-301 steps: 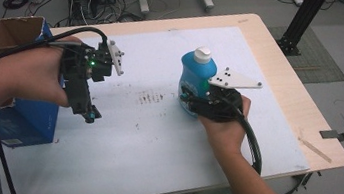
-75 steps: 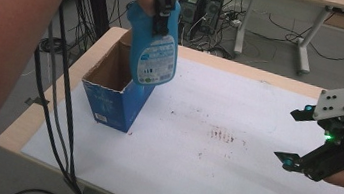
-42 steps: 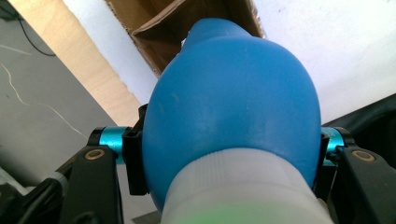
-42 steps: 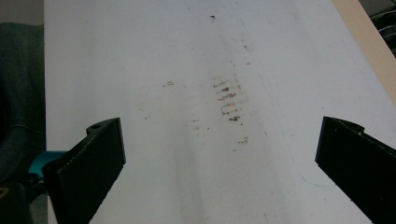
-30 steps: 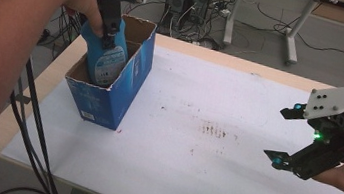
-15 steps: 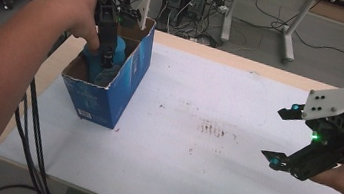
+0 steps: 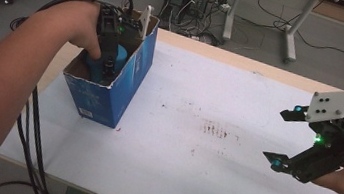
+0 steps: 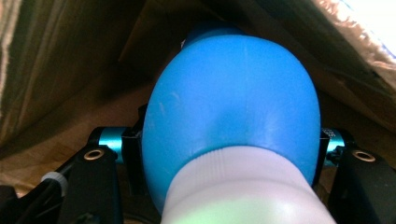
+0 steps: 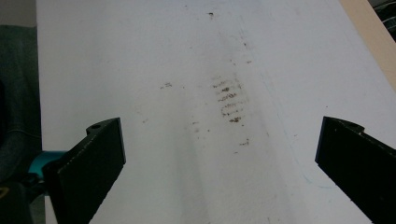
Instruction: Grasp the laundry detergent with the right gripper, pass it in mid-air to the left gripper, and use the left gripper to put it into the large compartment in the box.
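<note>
L gripper (image 7: 108,66) is clamped on the blue bottle (image 7: 114,61), down inside the box (image 7: 109,96) at the table's (image 7: 229,185) 10 o'clock corner, bottle hanging base-down between the cardboard walls. To do this well: go straight down, no tilt, keep the bottle off the box's 3 o'clock wall, and let go only once the base sits on the floor, so it doesn't drop or tip. R gripper (image 7: 285,142) hovers at 4 o'clock over the stained sheet, jaws wide apart w/ nothing between them, best left parked there.
</note>
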